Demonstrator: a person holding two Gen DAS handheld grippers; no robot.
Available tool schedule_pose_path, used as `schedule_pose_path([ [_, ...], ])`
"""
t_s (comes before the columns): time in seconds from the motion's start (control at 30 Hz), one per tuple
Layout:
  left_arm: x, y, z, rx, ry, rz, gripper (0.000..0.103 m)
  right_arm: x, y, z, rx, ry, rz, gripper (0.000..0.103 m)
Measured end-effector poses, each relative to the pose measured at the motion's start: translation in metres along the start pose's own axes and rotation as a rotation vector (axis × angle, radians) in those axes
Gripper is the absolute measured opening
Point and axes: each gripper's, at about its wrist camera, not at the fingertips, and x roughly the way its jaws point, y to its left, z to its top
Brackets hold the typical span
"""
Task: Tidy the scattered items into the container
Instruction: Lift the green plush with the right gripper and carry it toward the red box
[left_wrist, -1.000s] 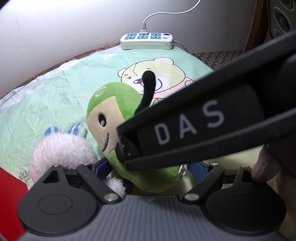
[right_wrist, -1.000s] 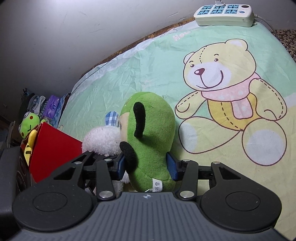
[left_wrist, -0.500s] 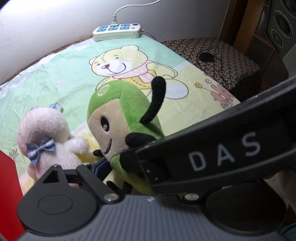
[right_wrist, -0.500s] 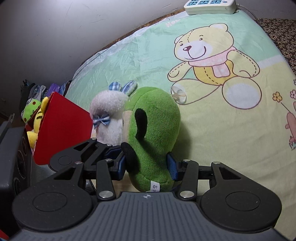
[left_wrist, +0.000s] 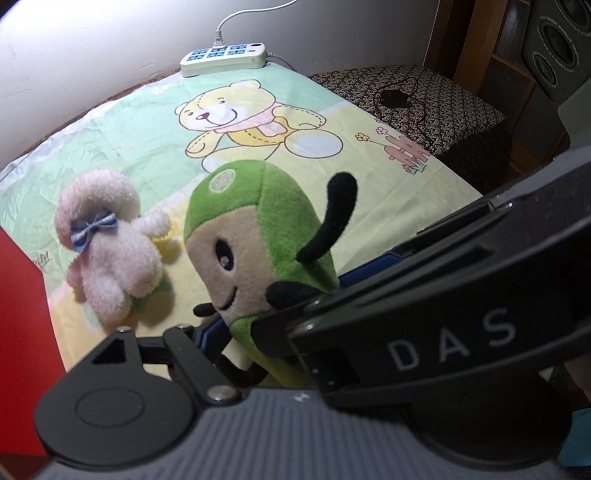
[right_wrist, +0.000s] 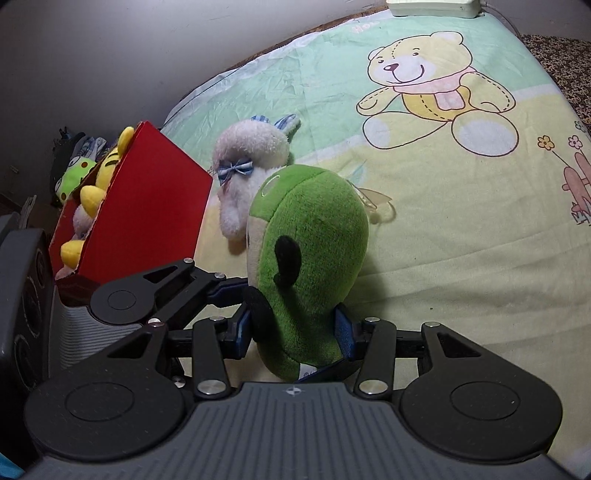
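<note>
A green plush toy with a beige face and black ears is clamped between the blue pads of my right gripper, lifted above the bear-print sheet. It also shows in the left wrist view, where my left gripper sits at its base; its right finger is hidden behind the right gripper's body, and its grip cannot be made out. A white fluffy plush with a blue bow lies on the sheet beside the red box, which holds yellow and green toys.
A power strip lies at the far edge of the sheet by the wall. A patterned stool with a black cable stands to the right, with speakers behind it.
Both grippers have risen and pulled back with the green plush. The white plush stayed on the sheet and is now apart from it. The red box shows more fully at left.
</note>
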Motion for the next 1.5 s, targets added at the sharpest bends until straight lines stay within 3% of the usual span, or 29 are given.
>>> schedule_pose_path([
  [0.2, -0.014, -0.011, -0.027, -0.007, 0.006, 0.059, 0.079, 0.002, 0.014, -0.014, -0.065, 0.023, 0.025, 0.048],
  [0.57, -0.038, 0.002, -0.06, -0.069, 0.028, 0.117, 0.079, 0.014, 0.039, -0.028, -0.122, 0.069, 0.083, 0.048],
  [0.83, -0.045, 0.011, -0.069, -0.026, 0.014, 0.073, 0.079, 0.013, 0.054, -0.036, -0.108, 0.049, 0.036, 0.048],
  [1.07, -0.063, 0.027, -0.079, 0.089, -0.009, 0.008, 0.079, 0.009, 0.081, -0.048, -0.029, -0.024, -0.035, 0.048],
  [1.5, -0.101, 0.068, -0.132, 0.178, -0.02, -0.053, 0.079, 0.036, 0.148, -0.087, 0.046, -0.085, -0.095, 0.048],
])
